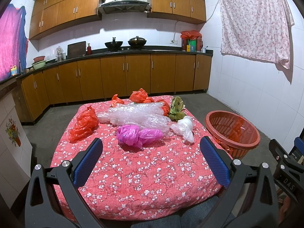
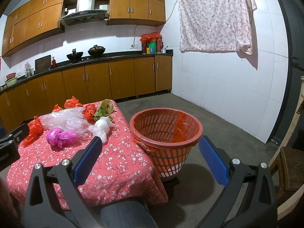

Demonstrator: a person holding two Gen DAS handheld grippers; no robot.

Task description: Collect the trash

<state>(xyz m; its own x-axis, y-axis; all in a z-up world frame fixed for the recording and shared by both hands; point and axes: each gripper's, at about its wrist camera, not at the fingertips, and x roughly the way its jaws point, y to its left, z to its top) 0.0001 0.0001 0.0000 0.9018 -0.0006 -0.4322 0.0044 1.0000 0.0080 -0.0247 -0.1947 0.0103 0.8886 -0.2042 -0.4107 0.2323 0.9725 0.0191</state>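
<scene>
Crumpled plastic bags — pink, white, orange — and a heap of bubble wrap lie across the cloth-covered bench, with the lined orange wastebasket standing just beside its right edge, seemingly placed for short drops. Both the left tongs and right tongs gape wide, empty and touching nothing, apparently before the first pickup.
</scene>
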